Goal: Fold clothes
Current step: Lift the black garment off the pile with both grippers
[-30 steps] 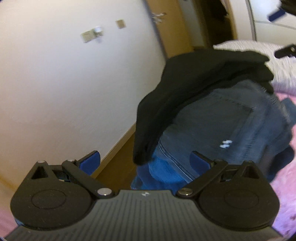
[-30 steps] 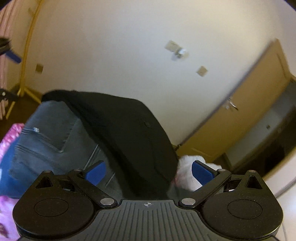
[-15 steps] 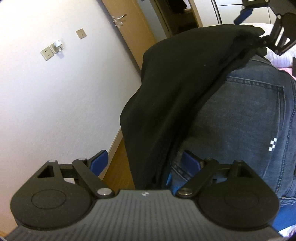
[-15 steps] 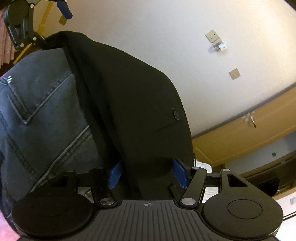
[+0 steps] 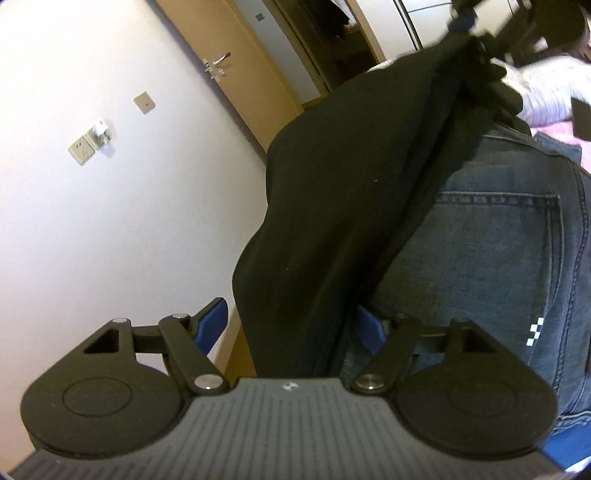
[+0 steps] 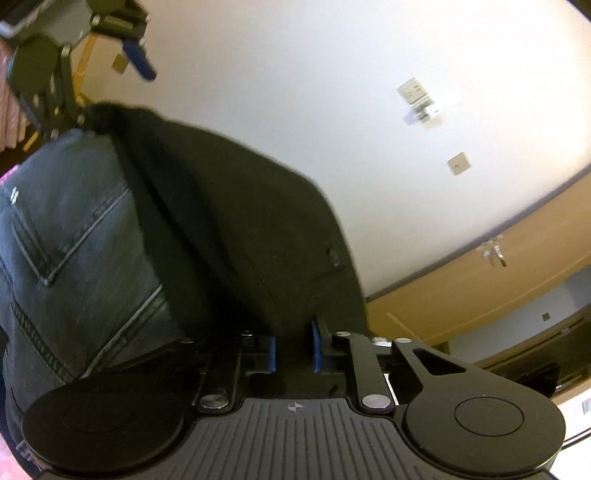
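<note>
A black garment (image 5: 354, 206) lies draped over grey-blue jeans (image 5: 491, 258) on a pile. My left gripper (image 5: 291, 328) is open, its blue fingers on either side of the garment's lower edge. My right gripper (image 6: 293, 349) is shut on the black garment (image 6: 240, 236) at its other end, the cloth pinched between the blue pads. The jeans (image 6: 62, 266) lie to the left under it. The right gripper shows at the top right of the left wrist view (image 5: 480, 22), and the left gripper at the top left of the right wrist view (image 6: 74, 51).
A white wall (image 5: 110, 203) with a socket (image 5: 88, 146) and a switch stands behind the pile. A wooden door (image 5: 236, 62) with a handle is beyond. Pink bedding (image 5: 554, 129) lies at the far right.
Both grippers moved in onto the black garment's ends. The right gripper closed on the cloth. The left gripper stays open around its edge.
</note>
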